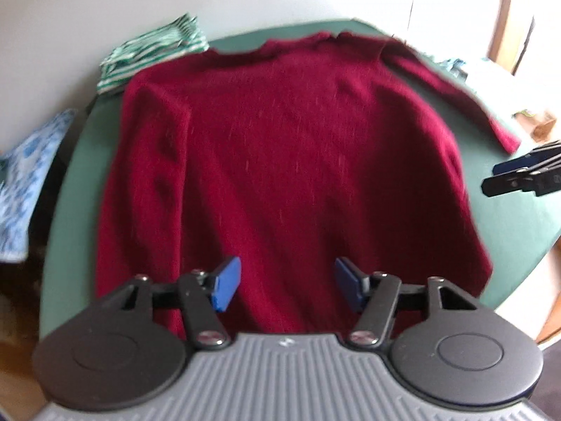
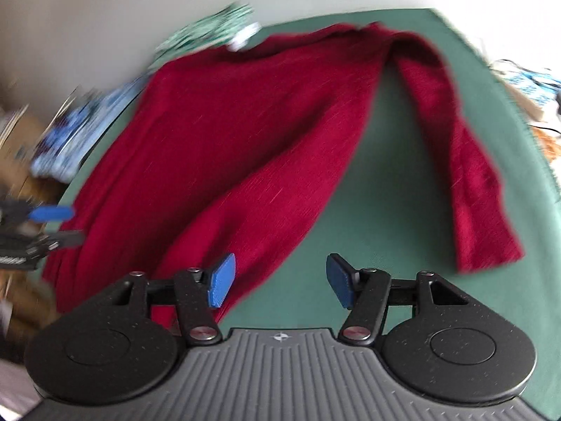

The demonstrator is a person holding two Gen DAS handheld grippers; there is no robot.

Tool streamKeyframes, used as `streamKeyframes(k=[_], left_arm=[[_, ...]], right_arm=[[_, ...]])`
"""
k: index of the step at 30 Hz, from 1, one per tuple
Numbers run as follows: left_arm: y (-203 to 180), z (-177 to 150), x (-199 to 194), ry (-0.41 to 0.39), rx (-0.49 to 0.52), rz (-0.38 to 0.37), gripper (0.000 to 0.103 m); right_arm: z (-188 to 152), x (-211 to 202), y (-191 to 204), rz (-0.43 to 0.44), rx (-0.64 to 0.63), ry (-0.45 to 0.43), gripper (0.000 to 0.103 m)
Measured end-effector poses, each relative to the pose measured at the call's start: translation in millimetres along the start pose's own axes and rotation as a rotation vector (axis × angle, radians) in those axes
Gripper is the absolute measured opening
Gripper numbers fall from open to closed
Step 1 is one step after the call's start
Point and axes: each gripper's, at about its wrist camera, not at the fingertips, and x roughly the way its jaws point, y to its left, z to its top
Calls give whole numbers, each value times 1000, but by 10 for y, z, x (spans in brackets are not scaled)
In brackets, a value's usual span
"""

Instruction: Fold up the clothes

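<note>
Lying flat on the green table [image 1: 519, 224], the dark red sweater [image 1: 280, 161] has one sleeve [image 2: 470, 161] stretched out beside its body and the other folded over its front. Both left tongs [image 1: 282, 282] and right tongs [image 2: 280, 279] hover near the sweater's hem, spread apart, pinching nothing. A green-striped folded garment [image 1: 150, 52] sits beyond the sweater's collar.

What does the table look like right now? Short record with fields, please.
garment: dark red knit sweater, spread flat on the green table cover
sleeves: one folded in over the body, one stretched out to the side
left gripper: open, empty, over the hem
right gripper: open, empty
behind: green striped folded cloth
</note>
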Motion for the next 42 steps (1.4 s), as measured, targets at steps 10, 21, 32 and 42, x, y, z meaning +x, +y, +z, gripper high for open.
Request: streamKeyframes(k=[10, 21, 32, 42], left_arm=[[308, -529, -27, 57, -294, 63, 65], [654, -622, 8, 9, -205, 63, 82], [1697, -710, -197, 4, -371, 94, 78], [841, -620, -276, -3, -244, -173, 84]], right_arm=[[-317, 139, 478, 63, -58, -28, 57], [-319, 305, 687, -121, 13, -67, 5], [-558, -631, 118, -450, 106, -102, 4], [-670, -530, 80, -383, 201, -89, 46]])
